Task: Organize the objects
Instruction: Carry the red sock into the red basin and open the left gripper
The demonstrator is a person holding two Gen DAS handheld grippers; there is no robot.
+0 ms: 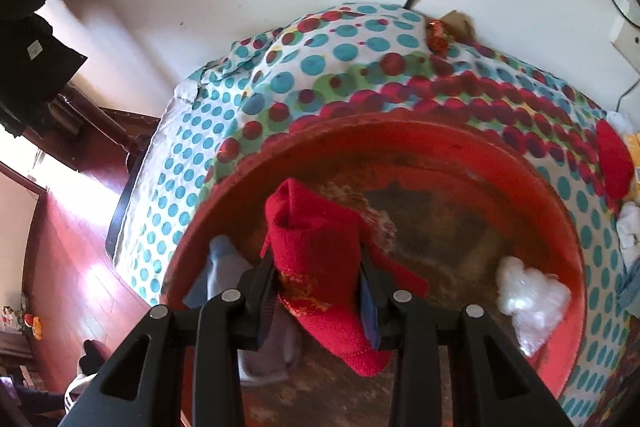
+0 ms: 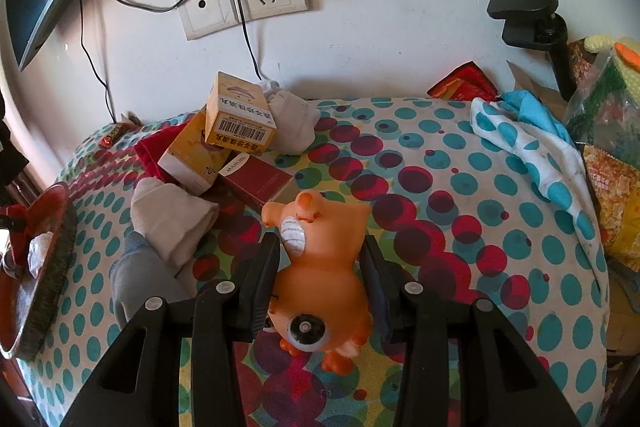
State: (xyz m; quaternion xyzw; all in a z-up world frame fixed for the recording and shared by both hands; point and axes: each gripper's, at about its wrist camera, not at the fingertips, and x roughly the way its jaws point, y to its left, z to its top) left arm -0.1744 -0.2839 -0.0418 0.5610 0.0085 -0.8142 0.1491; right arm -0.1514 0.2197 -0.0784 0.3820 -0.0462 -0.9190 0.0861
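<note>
My left gripper [image 1: 318,267] is shut on a red sock [image 1: 320,259] and holds it over the inside of a round red basin [image 1: 460,147]. A pale blue sock [image 1: 218,267] and a white crumpled plastic bag [image 1: 528,299] lie in the basin. In the right wrist view my right gripper [image 2: 322,247] is shut on an orange rubber animal toy [image 2: 320,267], upside down just above the dotted cloth. The same basin [image 2: 44,267] shows at the left edge there.
The table wears a dotted cloth [image 2: 460,187]. On it lie two yellow boxes [image 2: 236,115], a dark red box [image 2: 260,181], white socks [image 2: 172,223], a grey sock [image 2: 140,279] and a folded dotted cloth [image 2: 532,155]. Wall sockets [image 2: 240,3] with cables sit behind; snack bags [image 2: 612,211] crowd the right.
</note>
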